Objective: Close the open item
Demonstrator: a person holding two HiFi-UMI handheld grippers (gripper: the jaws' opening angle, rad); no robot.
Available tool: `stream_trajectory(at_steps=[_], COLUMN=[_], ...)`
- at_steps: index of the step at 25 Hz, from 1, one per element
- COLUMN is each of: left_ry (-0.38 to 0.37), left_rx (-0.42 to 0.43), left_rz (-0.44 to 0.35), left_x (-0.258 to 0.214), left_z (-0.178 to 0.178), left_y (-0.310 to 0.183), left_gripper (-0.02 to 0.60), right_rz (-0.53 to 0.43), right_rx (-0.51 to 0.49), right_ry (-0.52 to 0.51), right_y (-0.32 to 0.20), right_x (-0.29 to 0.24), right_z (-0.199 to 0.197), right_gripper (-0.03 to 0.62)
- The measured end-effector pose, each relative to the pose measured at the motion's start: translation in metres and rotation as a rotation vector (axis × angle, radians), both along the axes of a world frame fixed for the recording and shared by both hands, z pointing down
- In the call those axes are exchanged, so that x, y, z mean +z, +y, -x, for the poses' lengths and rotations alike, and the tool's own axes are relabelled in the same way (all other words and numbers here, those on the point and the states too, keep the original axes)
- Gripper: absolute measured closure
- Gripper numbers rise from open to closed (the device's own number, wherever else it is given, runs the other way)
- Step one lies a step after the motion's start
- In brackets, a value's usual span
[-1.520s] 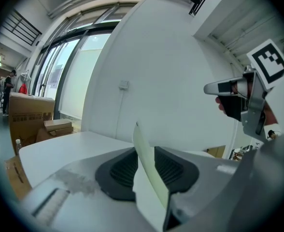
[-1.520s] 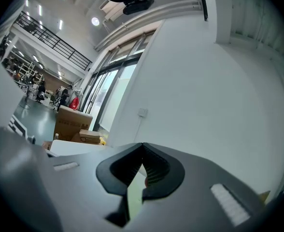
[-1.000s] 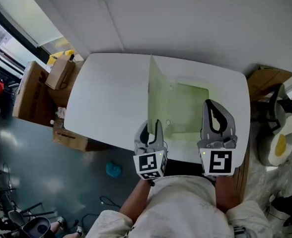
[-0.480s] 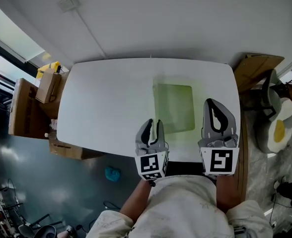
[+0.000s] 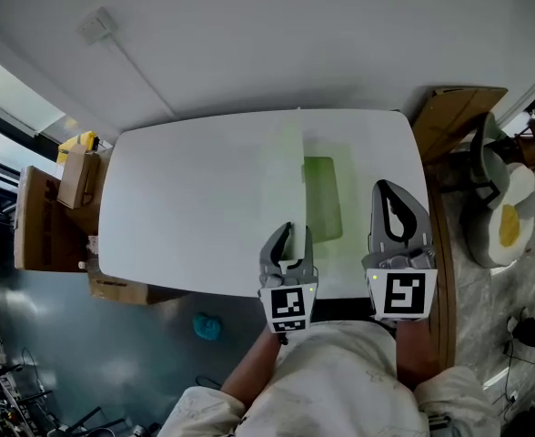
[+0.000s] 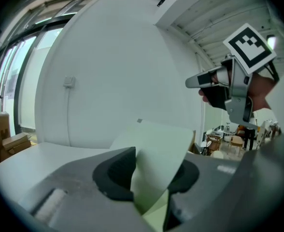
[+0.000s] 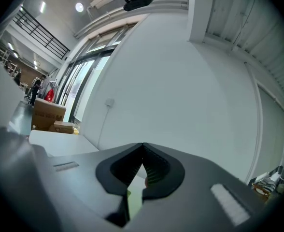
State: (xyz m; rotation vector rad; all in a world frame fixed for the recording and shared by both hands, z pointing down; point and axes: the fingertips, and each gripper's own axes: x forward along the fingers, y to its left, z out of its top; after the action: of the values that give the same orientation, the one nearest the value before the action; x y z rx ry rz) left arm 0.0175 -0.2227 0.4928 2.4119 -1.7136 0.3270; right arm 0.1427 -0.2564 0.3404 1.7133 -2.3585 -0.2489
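Pinching the cover (image 5: 292,176) of the green folder (image 5: 322,198) with my left gripper (image 5: 286,230), I have the sheet standing nearly upright off the table (image 5: 186,198), so from the head view it shows almost edge-on as a pale strip. The folder itself lies flat on the right half of the table, closer to the table's near edge than to its far one, with its darker green inner page facing up.

In the left gripper view the pale green sheet runs up between the two jaws, which are drawn in on it part-way rather than spread wide. I read that as a grip on the cover's near edge. I hold it low and at the table's near edge because that gives me a lever to swing the whole flap over without sliding the folder across the table.

My right gripper (image 5: 386,194) hangs over the table's near right corner, beside the folder and apart from it. Its jaws are pressed together at the tips with nothing held, and only a sliver of green shows past them. I judge it is parked there to pin the folder down if the body shifts.

The closing looks about half done: the flap is up and must yet fall to the right onto the page.
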Motion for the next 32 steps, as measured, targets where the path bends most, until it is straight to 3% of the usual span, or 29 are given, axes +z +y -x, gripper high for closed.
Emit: stream_trajectory(at_steps=[7, 18, 23, 32], left_ry=[-0.052, -0.117, -0.131, -0.223], left_rx=[0.096, 0.306, 0.375, 0.511], left_rz=[0.021, 0.071, 0.124, 0.195], left_x=[0.008, 0.026, 0.049, 0.082], left_z=[-0.028, -0.076, -0.09, -0.116], left_y=[-0.001, 0.007, 0.016, 0.025], left_gripper=[0.442, 0.354, 0.325, 0.267], right_rz=[0.001, 0.016, 0.017, 0.036], right_rx=[0.019, 0.059, 0.068, 0.108], right_ry=[-0.004, -0.016, -0.022, -0.018], right_y=[-0.004, -0.01, -0.012, -0.011], right_x=[0.003, 0.006, 0.009, 0.016], right_z=[-0.015, -0.036, -0.042, -0.063], right_gripper=[0.592, 0.592, 0.592, 0.592])
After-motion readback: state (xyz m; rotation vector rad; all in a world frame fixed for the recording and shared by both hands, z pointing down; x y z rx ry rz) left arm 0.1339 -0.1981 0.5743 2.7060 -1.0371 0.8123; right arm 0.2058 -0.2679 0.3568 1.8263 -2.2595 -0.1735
